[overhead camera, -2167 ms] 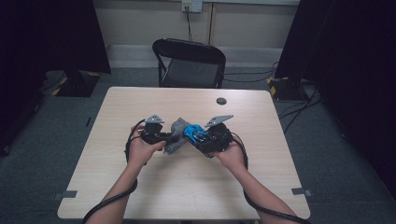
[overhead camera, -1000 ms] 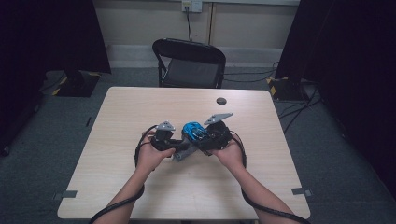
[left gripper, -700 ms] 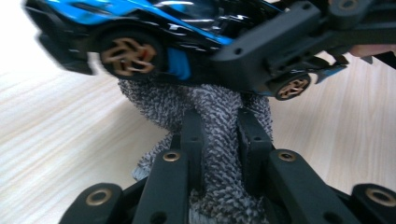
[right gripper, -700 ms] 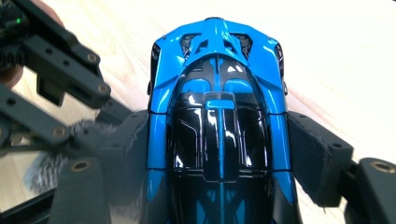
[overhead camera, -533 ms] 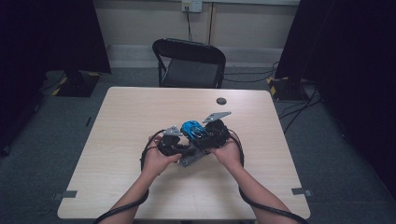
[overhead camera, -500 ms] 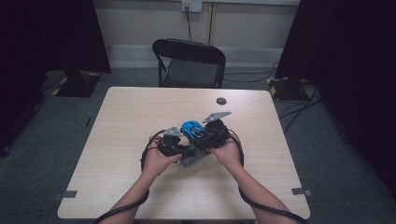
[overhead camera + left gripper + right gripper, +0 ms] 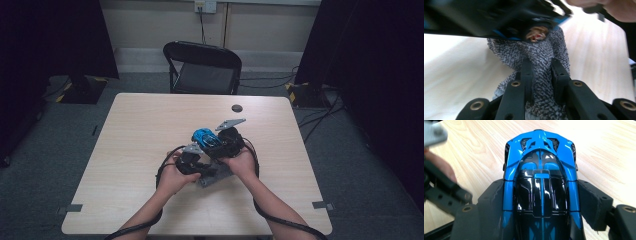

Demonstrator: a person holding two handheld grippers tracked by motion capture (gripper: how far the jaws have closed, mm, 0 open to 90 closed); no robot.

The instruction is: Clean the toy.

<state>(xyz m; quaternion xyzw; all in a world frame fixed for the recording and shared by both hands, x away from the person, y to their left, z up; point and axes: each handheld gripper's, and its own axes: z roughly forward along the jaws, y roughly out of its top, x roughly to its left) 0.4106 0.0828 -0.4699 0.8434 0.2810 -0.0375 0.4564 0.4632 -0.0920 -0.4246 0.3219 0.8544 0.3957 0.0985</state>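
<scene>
A glossy blue and black toy car (image 7: 540, 152) sits lengthwise between the jaws of my right gripper (image 7: 540, 192), which press on its two sides. From above, the car (image 7: 204, 136) is held over the middle of the table by the right gripper (image 7: 225, 142). My left gripper (image 7: 541, 65) is shut on a grey speckled cloth (image 7: 524, 52), bunched up against the car's dark underside (image 7: 486, 22). In the high view the left gripper (image 7: 192, 160) sits just left of and below the car, and the cloth (image 7: 216, 176) hangs out beneath both hands.
The light wooden table (image 7: 130, 130) carries a small black round object (image 7: 237, 108) near its far edge. A black folding chair (image 7: 202, 65) stands behind the table. Cables loop from both grippers down past the forearms.
My left gripper has moved right and toward the person, bringing the cloth in under the car. The right gripper and the car have stayed in place.
</scene>
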